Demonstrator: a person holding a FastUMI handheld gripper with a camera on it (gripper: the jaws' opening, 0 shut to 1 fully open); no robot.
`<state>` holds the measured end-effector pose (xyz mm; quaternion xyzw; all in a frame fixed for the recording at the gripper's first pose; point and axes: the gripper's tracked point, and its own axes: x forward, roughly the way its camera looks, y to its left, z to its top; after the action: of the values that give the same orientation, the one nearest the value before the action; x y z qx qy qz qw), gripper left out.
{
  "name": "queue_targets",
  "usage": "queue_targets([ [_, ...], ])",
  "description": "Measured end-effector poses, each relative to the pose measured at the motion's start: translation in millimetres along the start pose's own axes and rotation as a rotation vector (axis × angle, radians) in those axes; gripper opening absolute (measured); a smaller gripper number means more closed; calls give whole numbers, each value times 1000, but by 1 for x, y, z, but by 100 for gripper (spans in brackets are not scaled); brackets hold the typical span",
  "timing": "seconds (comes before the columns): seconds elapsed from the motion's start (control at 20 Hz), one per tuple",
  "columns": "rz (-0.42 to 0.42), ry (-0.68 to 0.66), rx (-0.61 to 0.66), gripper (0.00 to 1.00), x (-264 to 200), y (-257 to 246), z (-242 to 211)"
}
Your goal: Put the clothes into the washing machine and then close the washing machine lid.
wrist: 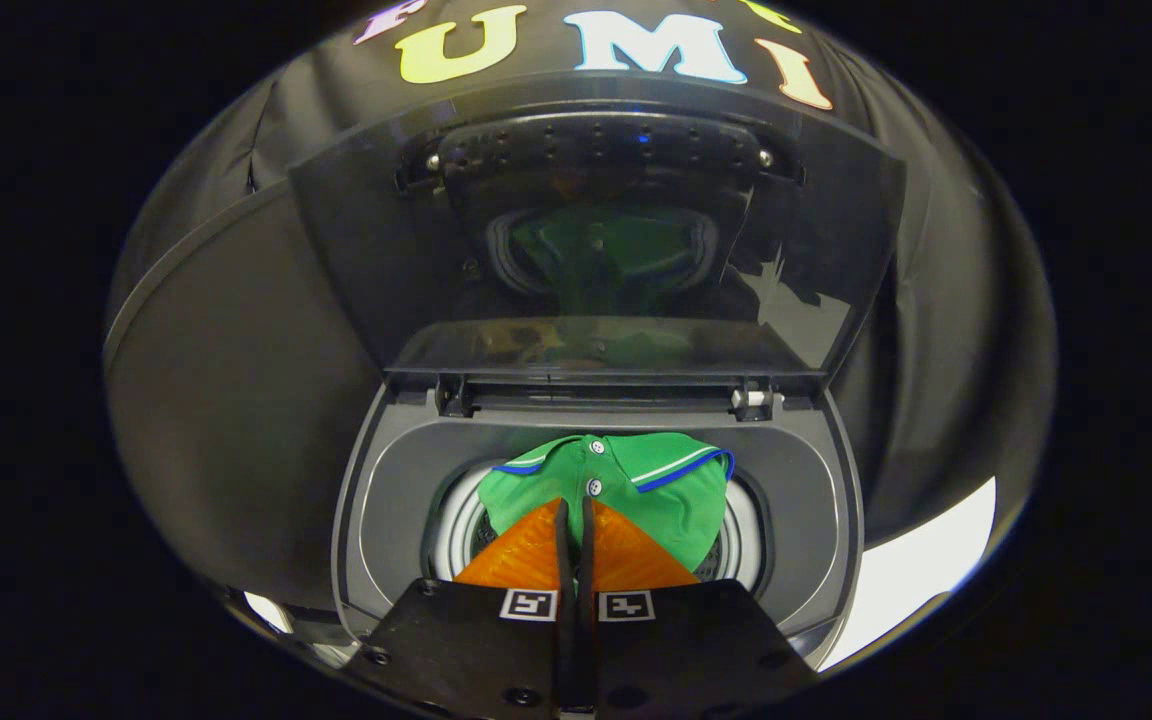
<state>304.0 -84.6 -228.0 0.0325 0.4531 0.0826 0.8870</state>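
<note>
I look down along my claw [573, 512] into a top-loading washing machine [386, 520] set against the booth's black cloth wall. Reading from the left: the machine's grey top frame curves round a circular opening, inside which the pale rim of the drum [448, 530] shows as a ribbed band. At centre, a green polo shirt [666, 505] with a blue-and-white trimmed collar and a white-buttoned placket lies bunched in the mouth of the drum, filling most of the opening. My two orange fingers [521, 555] stand almost together, only a thin dark slit between their black pads, with the tips meeting right at the shirt's placket; it looks as though a fold of the cloth is nipped there, but I cannot tell for certain whether both pads press on it. Above, the dark translucent lid [816, 300] stands raised on its rear hinges, the green of the shirt reflected in its panel. To the right, the machine's frame continues, and beyond it a bright white surface [921, 565] shows.
</note>
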Motion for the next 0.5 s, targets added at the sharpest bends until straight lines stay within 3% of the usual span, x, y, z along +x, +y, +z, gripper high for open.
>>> queue_targets([
  [0.5, -28, 53, 30, 1, 17, -8, -23],
])
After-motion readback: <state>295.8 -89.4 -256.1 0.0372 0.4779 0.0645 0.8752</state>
